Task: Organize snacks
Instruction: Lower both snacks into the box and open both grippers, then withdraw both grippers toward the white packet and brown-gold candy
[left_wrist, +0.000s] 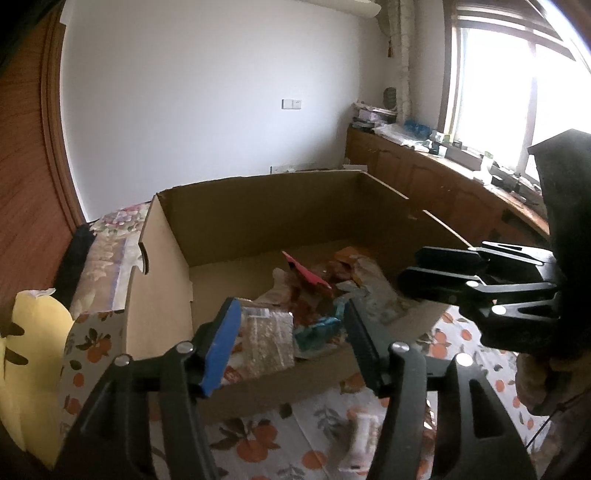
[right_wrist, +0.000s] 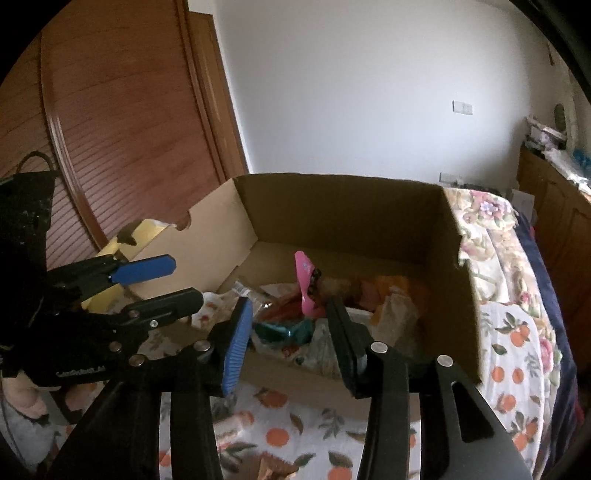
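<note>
An open cardboard box (left_wrist: 177, 236) (right_wrist: 332, 210) sits on a bed with an orange-print cover (left_wrist: 266, 439) (right_wrist: 517, 332). Several snack packets lie inside: a pink one (left_wrist: 306, 273) (right_wrist: 304, 280), a teal one (left_wrist: 317, 328) (right_wrist: 284, 330), a clear-wrapped bar (left_wrist: 267, 339) and orange ones (right_wrist: 391, 286). My left gripper (left_wrist: 291, 347) is open and empty above the box's near wall. My right gripper (right_wrist: 291, 339) is open and empty at the near wall too. Each gripper shows in the other's view: the right one (left_wrist: 417, 271), the left one (right_wrist: 188, 282).
A small snack packet (left_wrist: 364, 432) lies on the cover in front of the box; another (right_wrist: 273, 467) lies near the bottom edge. A yellow plush toy (left_wrist: 29, 365) sits left of the box. A wooden wardrobe (right_wrist: 122, 110) stands behind; a cluttered wooden counter (left_wrist: 443, 173) runs under the window.
</note>
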